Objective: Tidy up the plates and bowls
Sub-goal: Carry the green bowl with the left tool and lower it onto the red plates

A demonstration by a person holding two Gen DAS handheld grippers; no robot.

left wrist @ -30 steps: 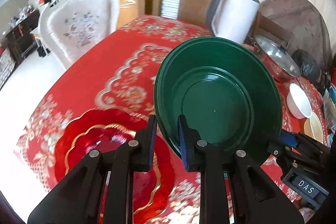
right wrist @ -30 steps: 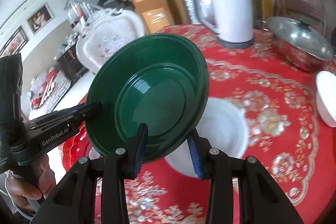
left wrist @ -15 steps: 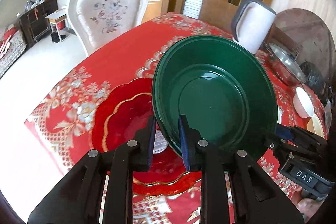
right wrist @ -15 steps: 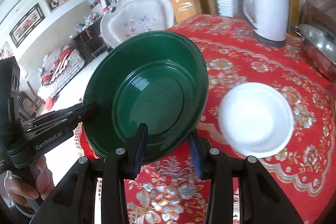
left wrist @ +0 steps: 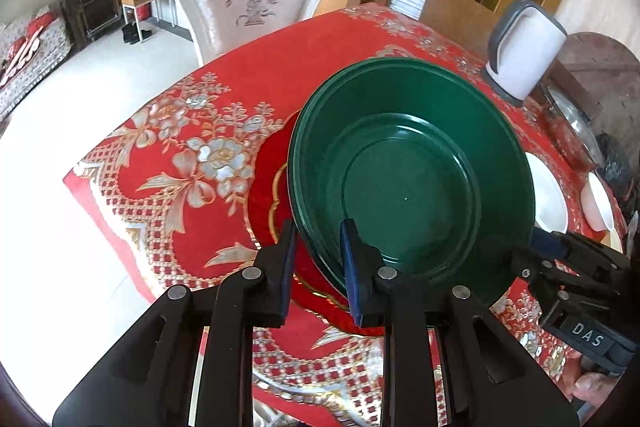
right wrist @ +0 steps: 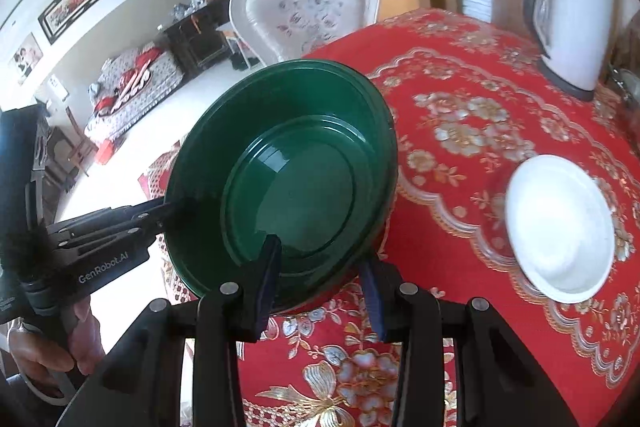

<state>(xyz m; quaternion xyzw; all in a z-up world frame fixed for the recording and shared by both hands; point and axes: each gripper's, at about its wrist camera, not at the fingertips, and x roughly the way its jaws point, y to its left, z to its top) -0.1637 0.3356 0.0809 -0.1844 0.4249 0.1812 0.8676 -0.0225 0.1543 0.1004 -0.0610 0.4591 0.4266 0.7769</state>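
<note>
Green and glossy, the deep plate (left wrist: 412, 183) hangs in the air between both tools, tilted, with nothing of it touching the worktop (left wrist: 360, 39). On the left side, the left claw (left wrist: 318, 267) pinches the plate's near rim, one pad under the wall and one inside it. Just beneath and ahead of that claw lies a red plate with a gold edge (left wrist: 268, 187), partly hidden by the green one; I would judge this the spot the green plate is bound for, though it is not yet set down on it. Moving right, the right claw (right wrist: 320, 279) pinches the opposite rim in the same manner, its jaws standing a little wider. Further right of that claw, well apart, a white plate (right wrist: 560, 227) sits alone on the red cloth, and in the left camera's view a small white bowl (left wrist: 598, 201) stands beyond it. A white kettle (right wrist: 572, 23) waits at the far edge. So the sorting looks barely begun: one stack forming, the white pieces still to gather.
</note>
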